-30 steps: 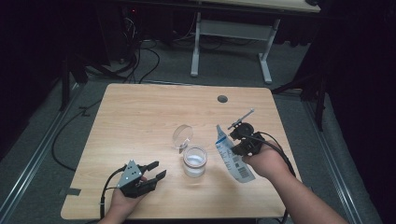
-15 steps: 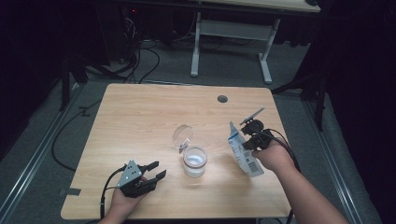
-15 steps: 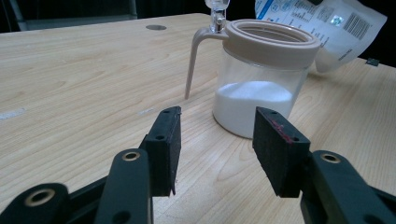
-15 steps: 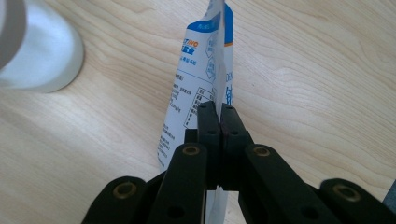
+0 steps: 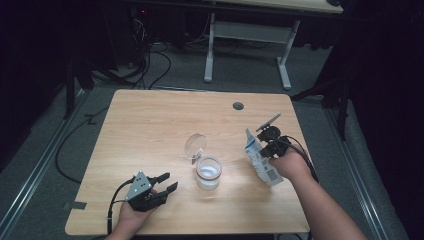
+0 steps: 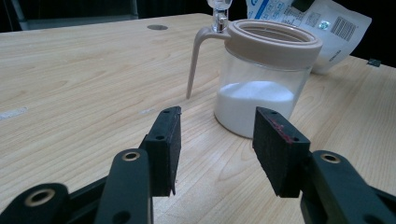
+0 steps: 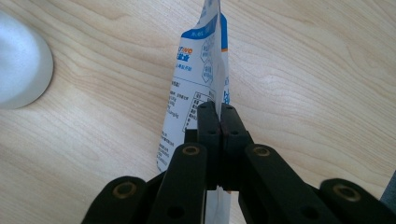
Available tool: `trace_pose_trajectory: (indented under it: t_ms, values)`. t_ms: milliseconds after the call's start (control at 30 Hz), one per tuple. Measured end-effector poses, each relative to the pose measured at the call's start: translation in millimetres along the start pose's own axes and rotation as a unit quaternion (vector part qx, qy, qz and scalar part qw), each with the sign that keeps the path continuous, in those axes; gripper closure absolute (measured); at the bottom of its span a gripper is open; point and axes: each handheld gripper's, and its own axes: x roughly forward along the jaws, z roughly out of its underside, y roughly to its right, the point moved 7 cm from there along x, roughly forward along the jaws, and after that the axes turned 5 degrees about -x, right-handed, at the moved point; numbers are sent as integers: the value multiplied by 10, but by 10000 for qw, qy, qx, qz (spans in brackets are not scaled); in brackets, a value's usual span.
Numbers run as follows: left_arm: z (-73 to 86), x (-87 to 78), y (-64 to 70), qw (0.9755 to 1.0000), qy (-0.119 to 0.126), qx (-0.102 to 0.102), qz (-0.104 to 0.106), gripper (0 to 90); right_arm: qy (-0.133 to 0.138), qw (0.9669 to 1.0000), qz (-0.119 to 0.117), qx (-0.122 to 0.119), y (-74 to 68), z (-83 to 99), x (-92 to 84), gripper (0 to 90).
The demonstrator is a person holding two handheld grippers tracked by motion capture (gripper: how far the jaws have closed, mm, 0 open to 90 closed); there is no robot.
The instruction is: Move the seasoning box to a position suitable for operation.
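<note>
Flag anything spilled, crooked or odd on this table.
Nothing looks spilled. The jar stands upright with its hinged lid flipped open and white powder inside. The pouch hangs tilted only because the right hand-held gripper pinches it. The left hand-held gripper rests open.

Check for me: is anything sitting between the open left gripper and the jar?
Nothing visible. In the left gripper view, only bare table lies between the left gripper and the jar; the pouch sits behind the jar.

Bright lit table (image 5: 150,125), dark surroundings (near black), soft shadows
</note>
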Motion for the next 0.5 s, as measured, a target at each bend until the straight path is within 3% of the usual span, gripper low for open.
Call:
trace_pose_trajectory:
  t_ms: [233, 500]
  values:
    - [4, 3, -8, 10000, -8, -7, -12, 524, 62, 10000, 8, 4, 10, -44, 33, 900]
    - [-8, -26, -98, 9997, -72, 109, -206, 524, 445, 9990, 59, -17, -27, -96, -8, 900]
